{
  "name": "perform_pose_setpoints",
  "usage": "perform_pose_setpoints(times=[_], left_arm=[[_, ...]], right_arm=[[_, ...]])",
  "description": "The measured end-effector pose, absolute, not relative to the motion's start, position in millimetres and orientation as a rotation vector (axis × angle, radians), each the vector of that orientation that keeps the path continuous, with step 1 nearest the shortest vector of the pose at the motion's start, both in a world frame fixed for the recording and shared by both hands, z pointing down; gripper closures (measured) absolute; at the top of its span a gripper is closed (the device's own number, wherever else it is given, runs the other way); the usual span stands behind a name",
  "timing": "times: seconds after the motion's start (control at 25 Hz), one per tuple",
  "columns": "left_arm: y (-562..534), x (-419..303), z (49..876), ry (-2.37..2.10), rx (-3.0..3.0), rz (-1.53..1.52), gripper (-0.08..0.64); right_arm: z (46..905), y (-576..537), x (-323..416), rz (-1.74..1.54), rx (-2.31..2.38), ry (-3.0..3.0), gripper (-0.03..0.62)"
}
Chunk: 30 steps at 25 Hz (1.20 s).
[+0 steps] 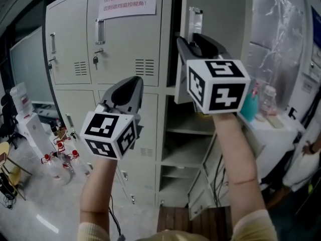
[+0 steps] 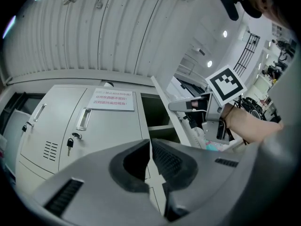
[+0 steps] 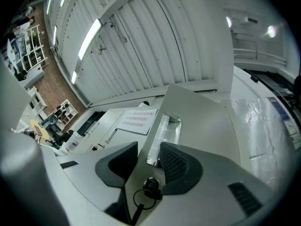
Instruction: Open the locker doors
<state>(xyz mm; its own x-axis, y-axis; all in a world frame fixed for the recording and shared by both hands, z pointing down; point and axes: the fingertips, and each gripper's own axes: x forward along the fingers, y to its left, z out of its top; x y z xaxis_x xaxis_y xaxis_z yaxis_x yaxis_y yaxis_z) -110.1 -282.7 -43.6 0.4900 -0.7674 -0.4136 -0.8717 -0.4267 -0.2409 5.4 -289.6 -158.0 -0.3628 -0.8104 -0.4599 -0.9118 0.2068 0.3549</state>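
Observation:
The grey lockers (image 1: 125,44) stand in front of me. The upper right door (image 1: 220,14) hangs swung out, with its metal handle (image 1: 195,18) showing. My right gripper (image 1: 190,39) is at that door's edge. In the right gripper view the right gripper (image 3: 148,152) is open and its jaws straddle the door (image 3: 202,121), just below the handle (image 3: 162,134) and above the lock with its key (image 3: 151,188). My left gripper (image 1: 131,84) hangs lower left, apart from the lockers. The left gripper (image 2: 150,149) is shut on nothing. The middle door (image 2: 108,126) with the paper notice (image 1: 127,0) is closed.
The column under the open door shows bare shelves (image 1: 185,129), and a lower door (image 1: 208,179) stands ajar. Several red-capped bottles (image 1: 60,157) stand on the floor at left. A table (image 1: 273,129) with bottles and a plastic sheet (image 1: 276,39) are at right.

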Motion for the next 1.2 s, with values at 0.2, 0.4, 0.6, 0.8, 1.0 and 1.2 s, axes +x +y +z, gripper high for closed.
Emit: perform_pose_setpoints(times=[0.2,0.4,0.6,0.8,1.0,1.2], left_arm=[[-263.3,-99.6,-41.5,1.326,-2.333,0.336,0.555],[-251.0,-93.8,-36.2,1.297,-2.361,0.345,0.555],[-246.7,-82.3,-24.8,1.254,-2.409,0.352,0.555],[-245.5,-75.2,-17.5,1.226,-2.449,0.359,0.555],[-238.0,-73.2,-25.4,1.205,-2.453,0.401,0.557],[-229.5,-56.3,-26.6,1.188,-2.456,0.402,0.555]], right_arm=[[-156.1,-261.9,19.2,0.878,-1.669,2.283,0.463],[-155.6,-241.9,31.7,0.878,-1.671,2.278,0.463],[-154.4,-227.9,42.6,0.915,-1.721,2.254,0.463],[-153.6,-211.1,53.0,0.983,-1.8,2.184,0.471],[-152.0,-196.6,66.8,0.981,-1.821,2.154,0.476],[-149.8,-176.3,90.7,0.966,-1.814,2.1,0.476]])
